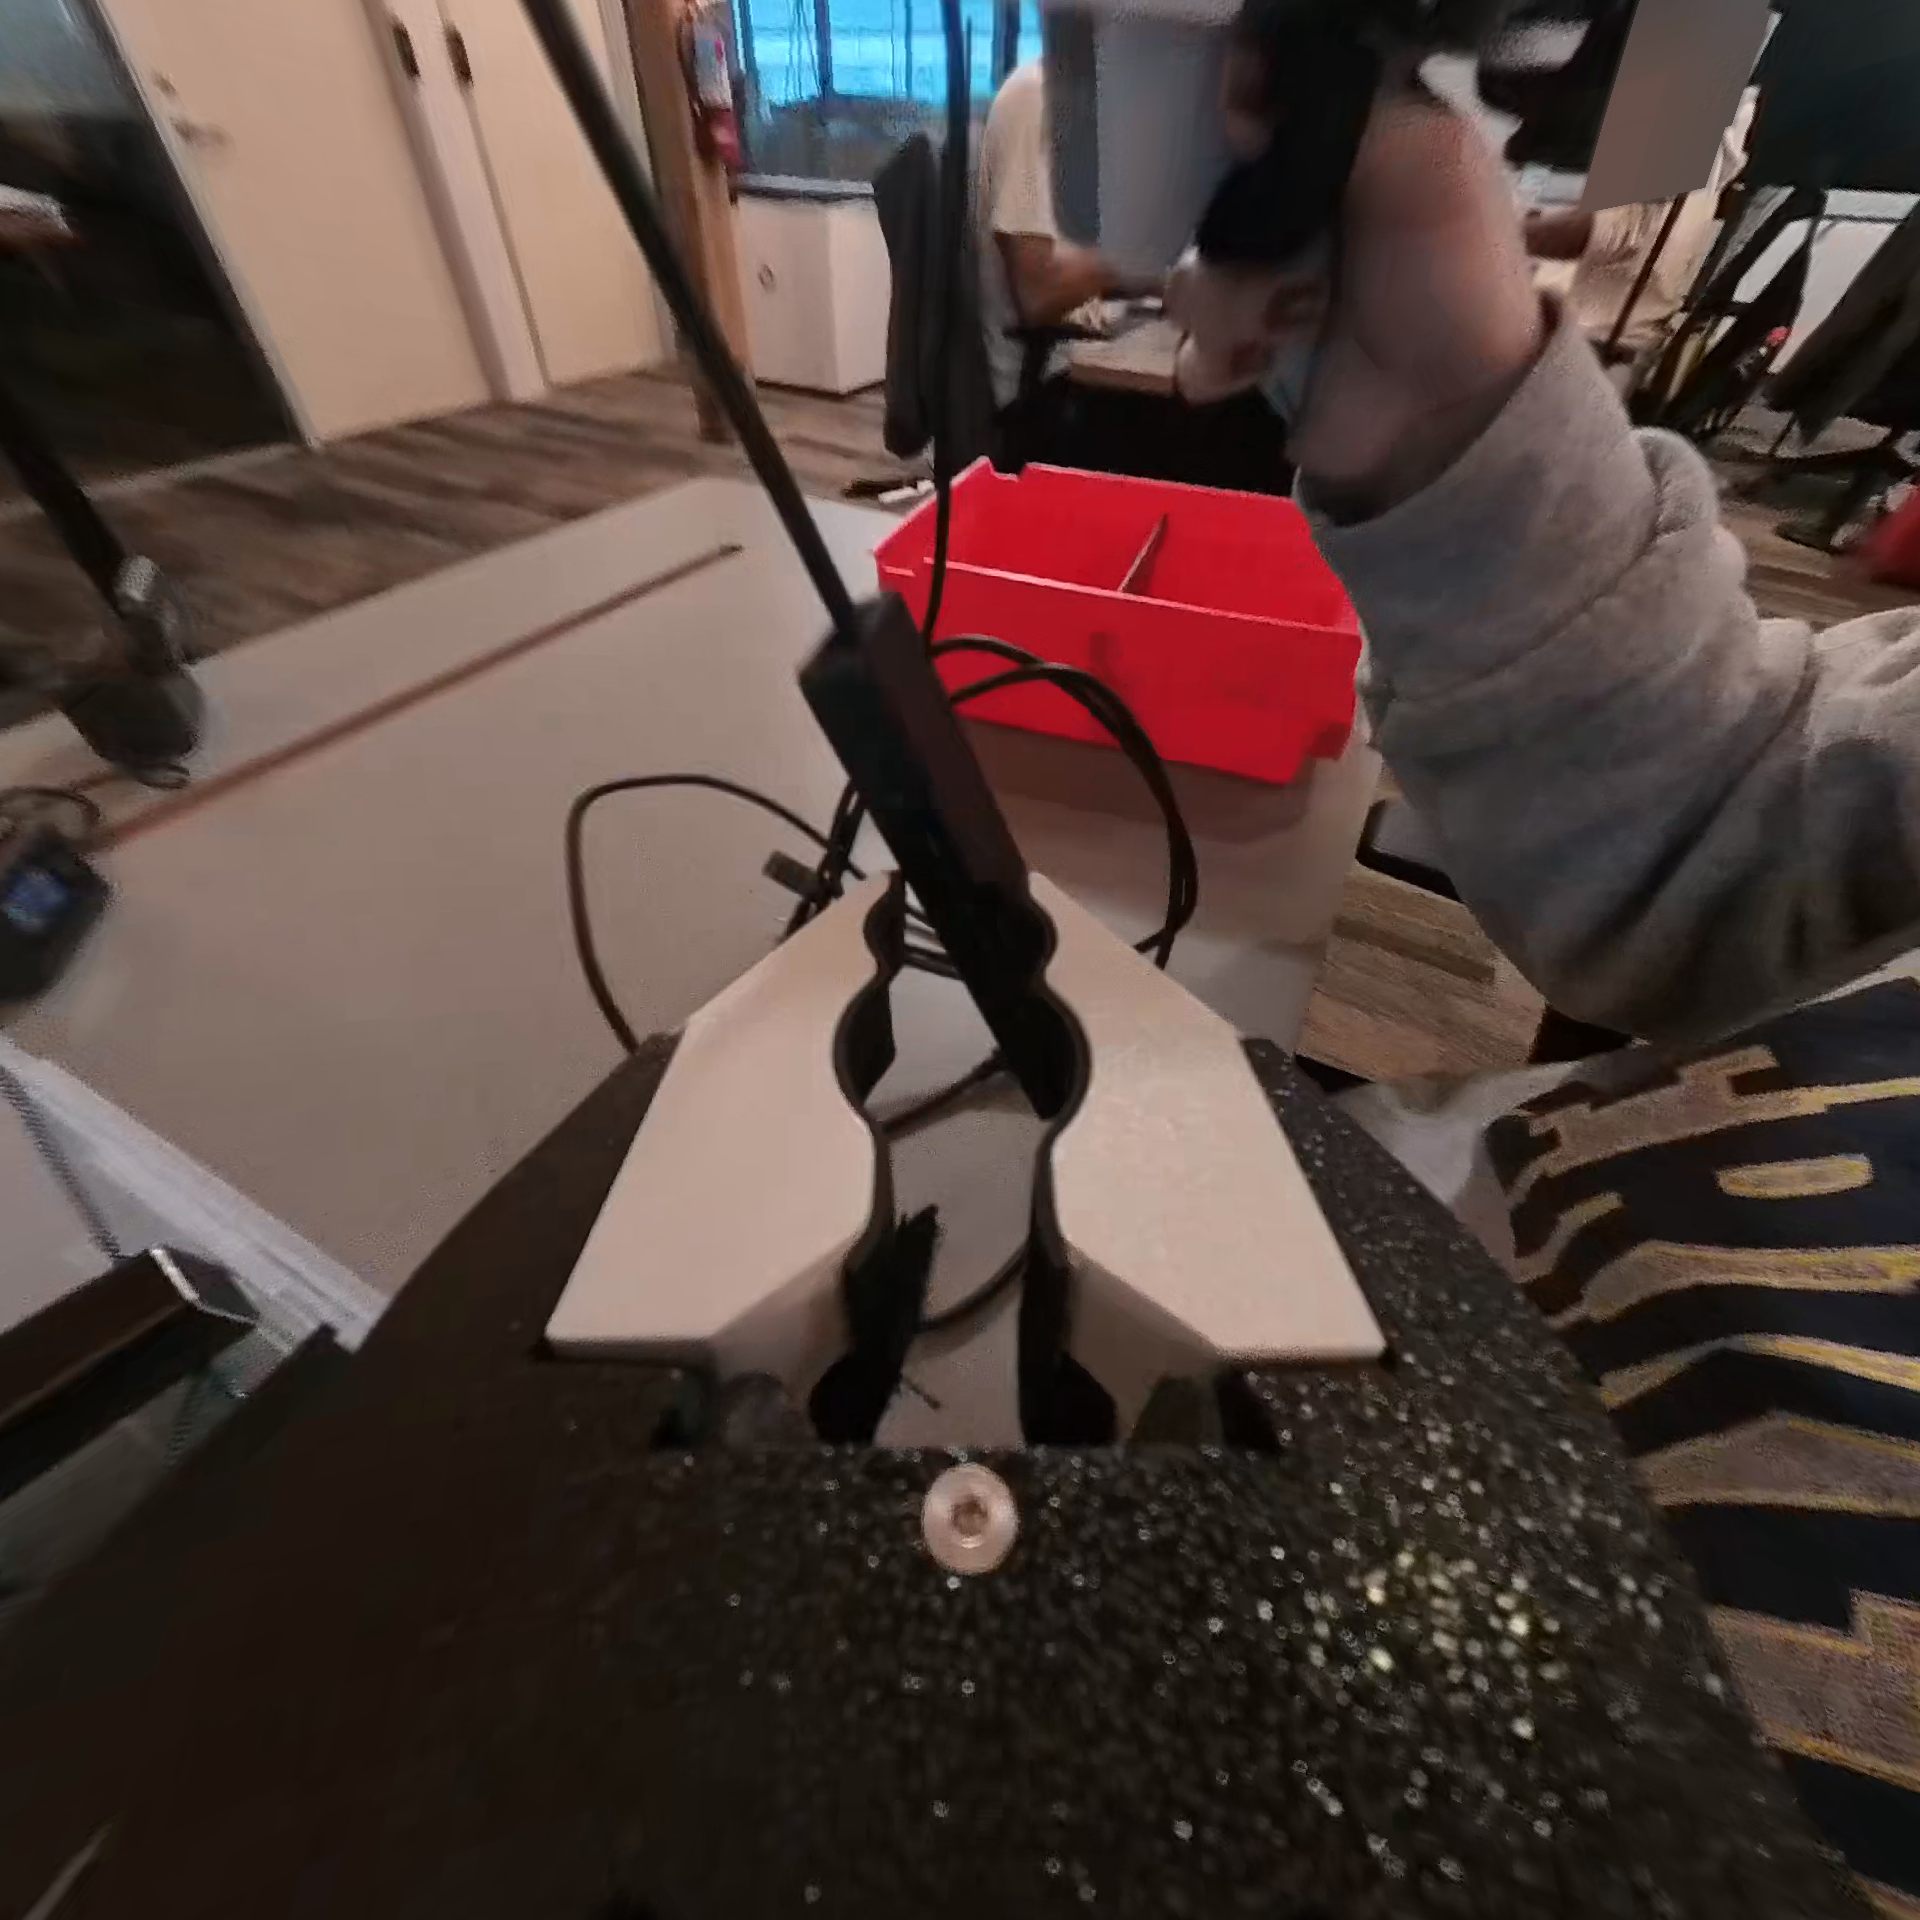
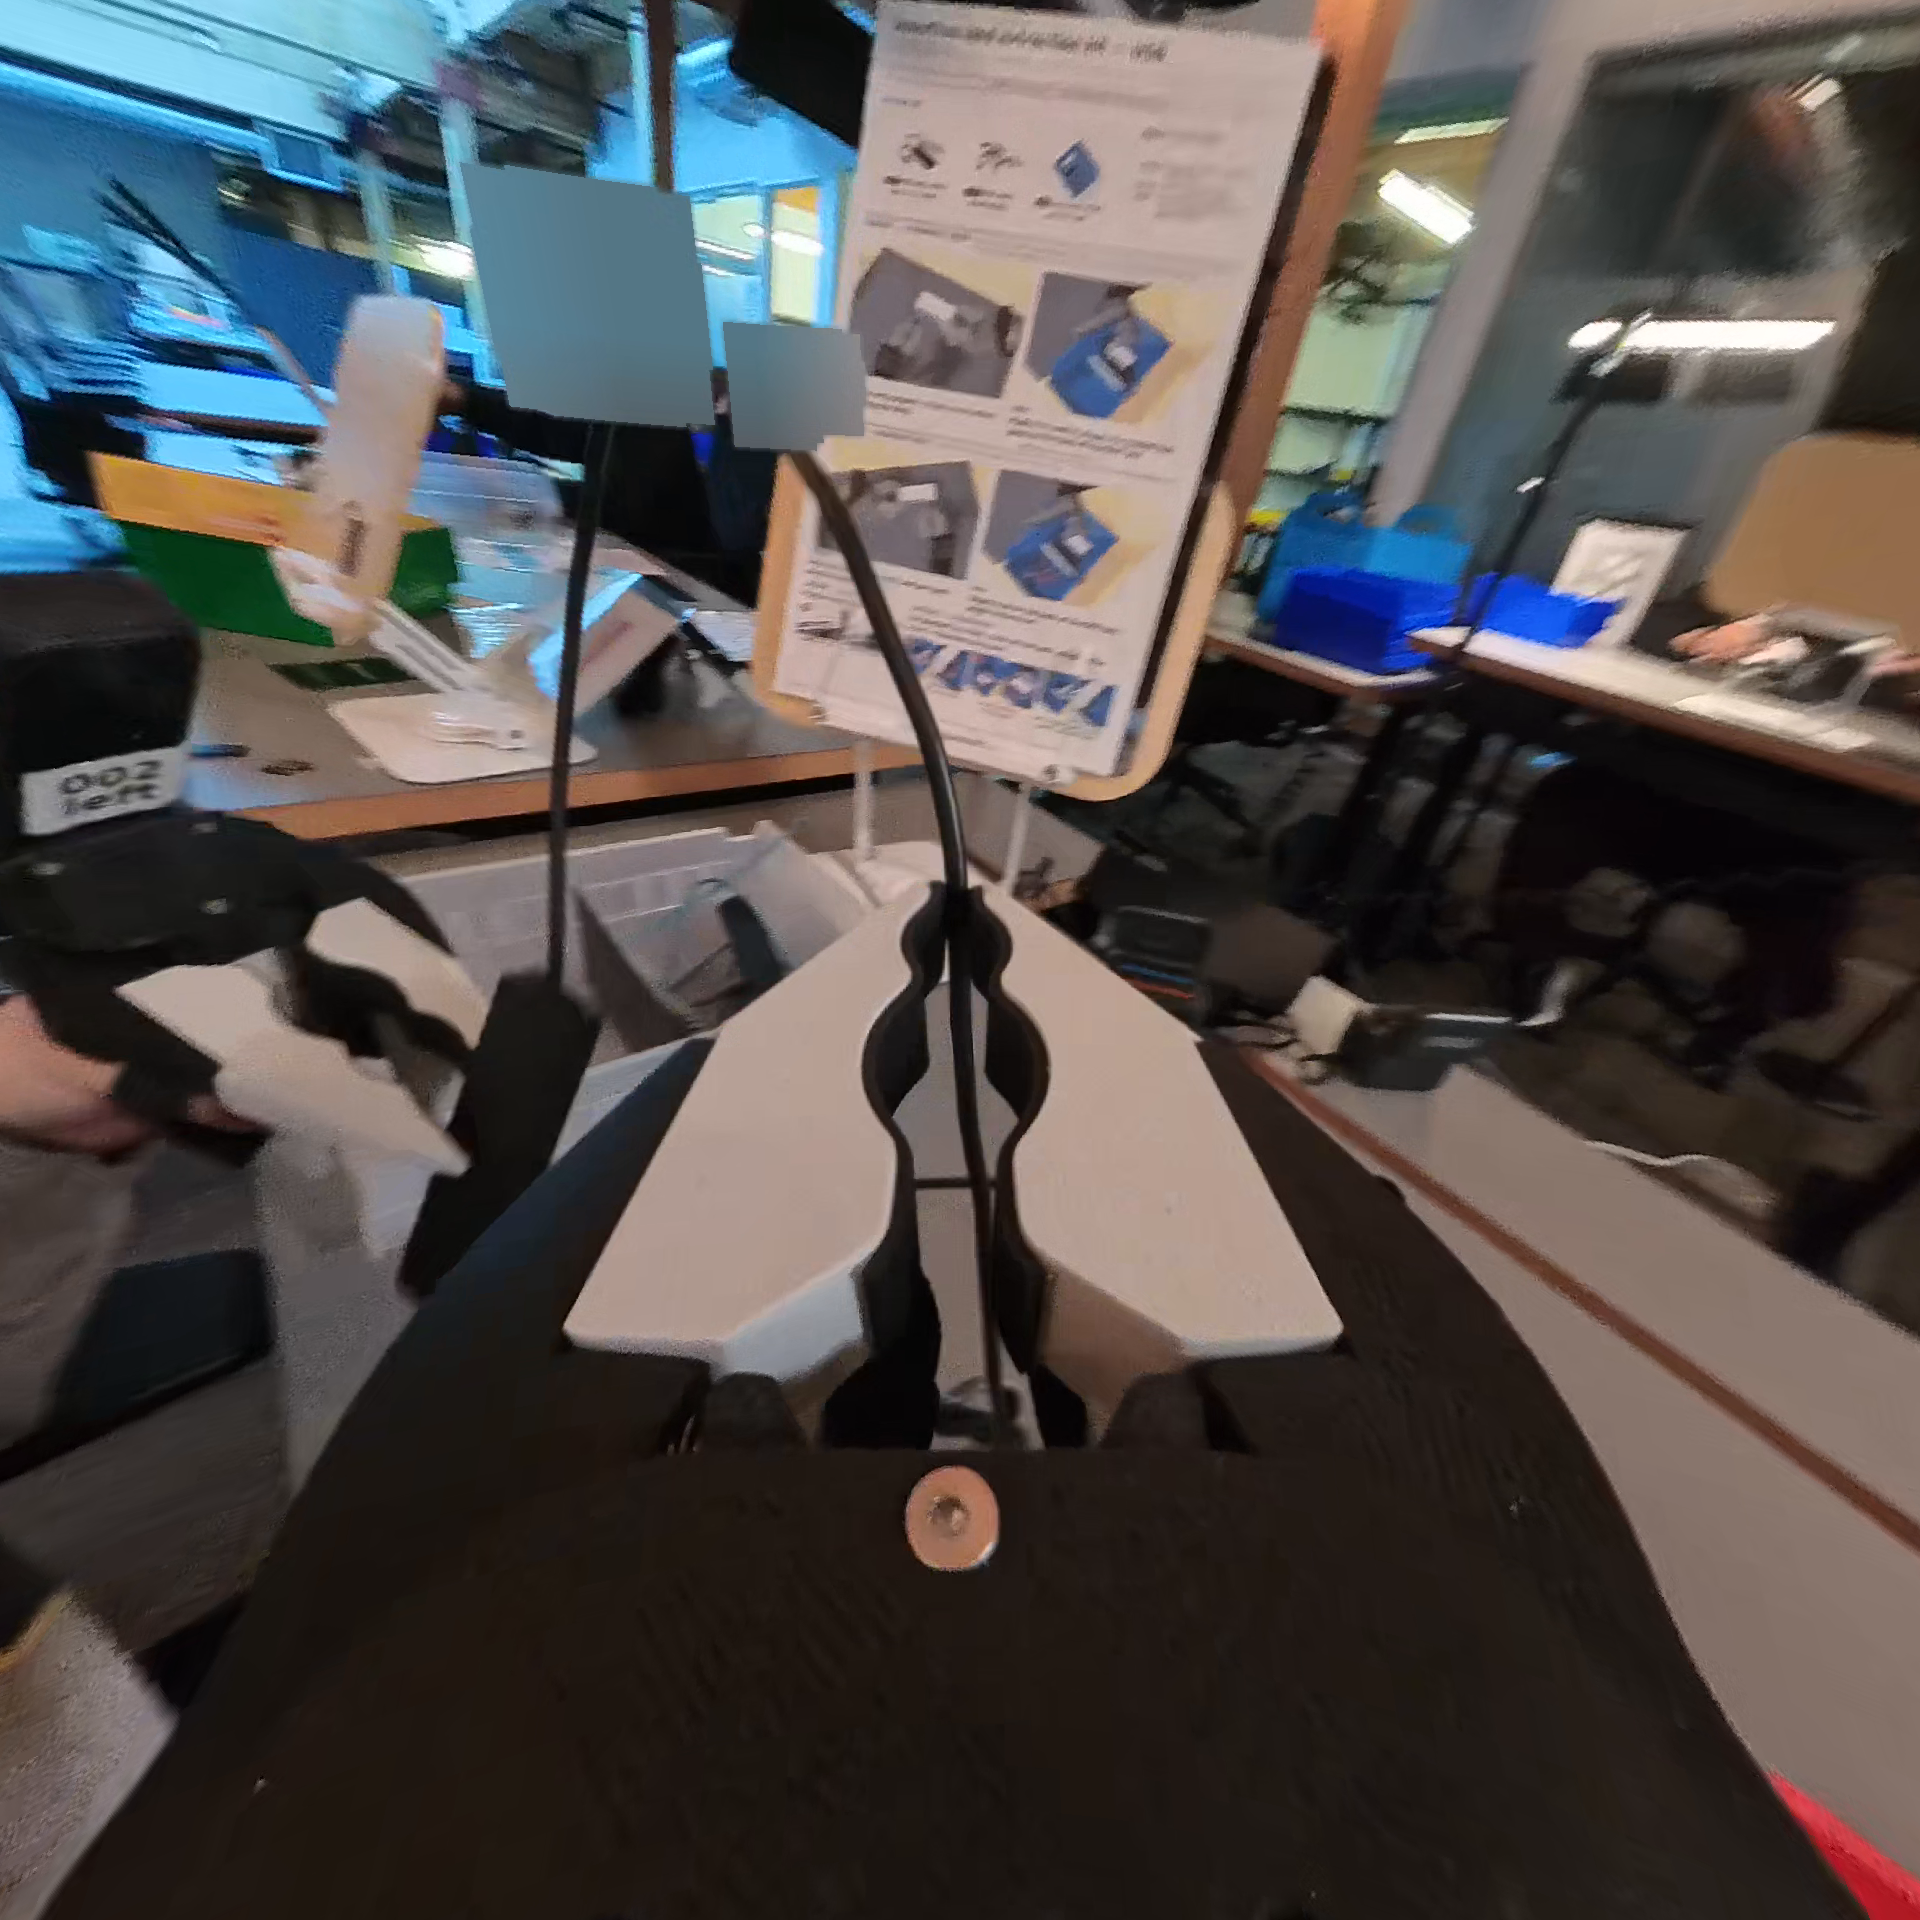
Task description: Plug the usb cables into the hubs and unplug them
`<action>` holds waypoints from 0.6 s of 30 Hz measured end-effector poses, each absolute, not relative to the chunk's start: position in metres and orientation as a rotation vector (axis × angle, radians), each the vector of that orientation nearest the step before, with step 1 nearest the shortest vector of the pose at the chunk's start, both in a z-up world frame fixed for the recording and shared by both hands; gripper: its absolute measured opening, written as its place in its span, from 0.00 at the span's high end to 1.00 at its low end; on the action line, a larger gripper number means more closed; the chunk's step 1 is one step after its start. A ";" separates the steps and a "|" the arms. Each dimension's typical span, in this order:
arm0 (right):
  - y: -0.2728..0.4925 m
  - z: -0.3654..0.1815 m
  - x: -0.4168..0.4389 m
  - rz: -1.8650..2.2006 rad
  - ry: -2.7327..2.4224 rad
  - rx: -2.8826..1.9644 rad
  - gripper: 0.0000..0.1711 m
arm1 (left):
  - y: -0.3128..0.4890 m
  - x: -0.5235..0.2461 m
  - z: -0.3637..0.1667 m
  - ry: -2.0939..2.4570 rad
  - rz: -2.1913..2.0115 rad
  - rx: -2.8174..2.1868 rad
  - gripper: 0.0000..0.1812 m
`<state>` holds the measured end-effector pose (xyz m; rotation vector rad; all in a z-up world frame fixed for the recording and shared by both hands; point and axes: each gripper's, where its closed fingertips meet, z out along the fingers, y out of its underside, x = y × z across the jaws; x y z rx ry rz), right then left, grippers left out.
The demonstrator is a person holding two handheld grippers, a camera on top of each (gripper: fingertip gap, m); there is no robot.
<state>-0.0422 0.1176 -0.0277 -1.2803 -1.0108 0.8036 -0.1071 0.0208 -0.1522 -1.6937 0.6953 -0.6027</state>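
My left gripper (image 1: 961, 914) is shut on a long black USB hub (image 1: 914, 727), which stands tilted up and to the left between the white fingers. The hub's own black cable (image 1: 665, 270) runs up and left from its top end. My right gripper (image 2: 951, 909) is shut on a thin black USB cable (image 2: 904, 665), which runs between the fingers and curves upward; its plug is hidden. In the right wrist view the left gripper (image 2: 468, 1070) and the hub (image 2: 488, 1174) are at the left, apart from the right gripper.
A red bin (image 1: 1195, 665) with a divider stands on the white table (image 1: 364, 935) behind the hub. Loose black cables (image 1: 582, 894) lie on the table. A grey-sleeved arm (image 1: 1558, 675) fills the right. An instruction sheet on a stand (image 2: 1039, 416) is ahead of the right gripper.
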 end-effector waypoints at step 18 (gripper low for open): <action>0.045 -0.073 -0.094 0.480 -1.600 -1.105 0.99 | 0.015 -0.125 -0.095 0.585 -0.267 -1.388 0.68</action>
